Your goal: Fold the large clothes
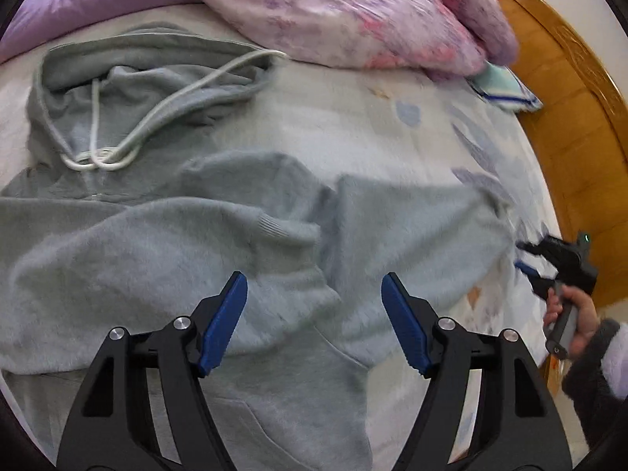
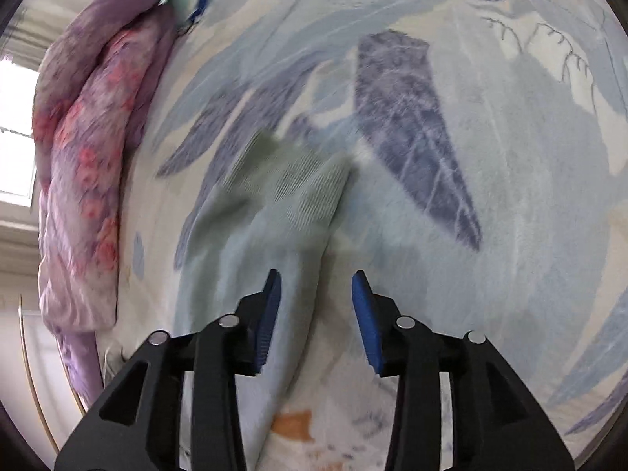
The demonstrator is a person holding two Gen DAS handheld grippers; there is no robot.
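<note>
A pale grey-green hoodie [image 1: 165,243] lies front-up on the bed, hood with white drawstring [image 1: 117,157] at the far left. One sleeve is folded across the chest, its ribbed cuff [image 1: 274,227] near the middle. The other sleeve [image 1: 412,227] stretches out to the right. My left gripper [image 1: 314,302] is open and empty above the hoodie's body. My right gripper [image 2: 316,298] is open over that outstretched sleeve, just short of its ribbed cuff [image 2: 302,184]; it also shows in the left wrist view [image 1: 526,259] at the sleeve's end.
A pink and purple floral quilt [image 1: 353,19] is piled along the far side of the bed. A small teal folded cloth [image 1: 506,86] lies beside it. A wooden bed frame [image 1: 569,125] borders the right. The leaf-patterned sheet [image 2: 490,196] spreads beyond the cuff.
</note>
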